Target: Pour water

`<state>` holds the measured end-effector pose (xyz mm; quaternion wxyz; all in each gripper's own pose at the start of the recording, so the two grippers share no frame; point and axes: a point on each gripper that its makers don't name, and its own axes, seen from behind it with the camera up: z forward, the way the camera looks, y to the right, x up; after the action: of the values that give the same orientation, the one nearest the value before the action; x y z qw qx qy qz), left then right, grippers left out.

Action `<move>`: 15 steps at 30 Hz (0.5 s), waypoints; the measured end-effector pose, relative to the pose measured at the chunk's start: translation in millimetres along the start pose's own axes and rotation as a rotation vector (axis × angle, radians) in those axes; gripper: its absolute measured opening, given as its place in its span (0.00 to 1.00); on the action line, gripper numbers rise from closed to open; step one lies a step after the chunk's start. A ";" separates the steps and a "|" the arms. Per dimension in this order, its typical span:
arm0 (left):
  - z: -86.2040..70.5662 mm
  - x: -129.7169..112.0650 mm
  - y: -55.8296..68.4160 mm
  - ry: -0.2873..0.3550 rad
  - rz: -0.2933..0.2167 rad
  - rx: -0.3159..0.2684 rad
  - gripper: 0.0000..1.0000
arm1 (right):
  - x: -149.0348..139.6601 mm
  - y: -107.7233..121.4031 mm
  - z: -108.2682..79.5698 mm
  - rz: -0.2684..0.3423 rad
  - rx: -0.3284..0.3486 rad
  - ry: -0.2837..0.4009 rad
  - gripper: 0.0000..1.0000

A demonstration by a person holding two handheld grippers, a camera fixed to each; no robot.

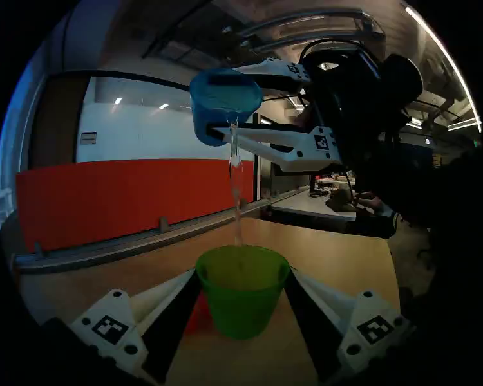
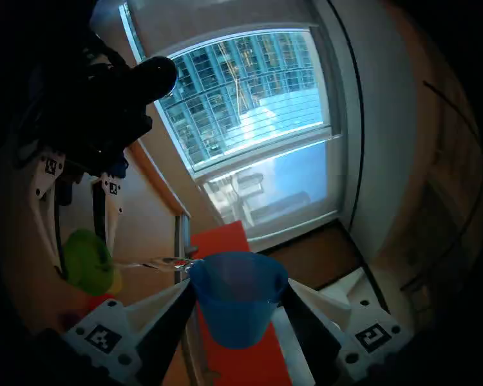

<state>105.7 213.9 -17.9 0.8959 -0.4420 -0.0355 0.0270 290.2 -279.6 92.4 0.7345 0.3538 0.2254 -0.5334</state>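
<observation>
Item one: the left gripper (image 1: 241,275), both fingers pressed against the sides of a green cup (image 1: 243,302), which stands upright with its mouth open upward, low over a wooden table (image 1: 344,251); whether the cup's base rests on the tabletop cannot be told. Item two: the right gripper (image 2: 238,283), both fingers clamped on a blue cup (image 2: 236,309), carried well above the green cup and tipped over on its side. Item three: a thin stream of water (image 1: 235,193), leaving the blue cup's lower rim and falling straight down into the green cup's mouth. Item four: something red (image 1: 199,316) just beside the green cup's base, too hidden to identify. Surroundings: a long red wall panel (image 1: 113,199) beyond the table's far edge with pale glazing above it, a large window (image 2: 254,109) looking onto tall buildings, and strip lights along the ceiling.
</observation>
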 end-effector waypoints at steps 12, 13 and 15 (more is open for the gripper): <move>0.1 0.9 -2.3 0.002 -0.002 0.001 0.87 | 5.0 5.8 1.7 -0.055 -0.011 0.007 0.90; 0.2 0.8 -2.6 0.003 -0.003 0.001 0.87 | 5.0 5.8 2.0 -0.060 -0.011 0.006 0.90; 0.3 0.6 -3.2 0.003 -0.004 0.002 0.87 | 4.9 5.9 2.6 -0.068 -0.010 0.005 0.90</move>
<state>106.3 212.2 -15.2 0.8963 -0.4413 -0.0349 0.0245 297.2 -283.6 92.3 0.7173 0.3434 0.2417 -0.5559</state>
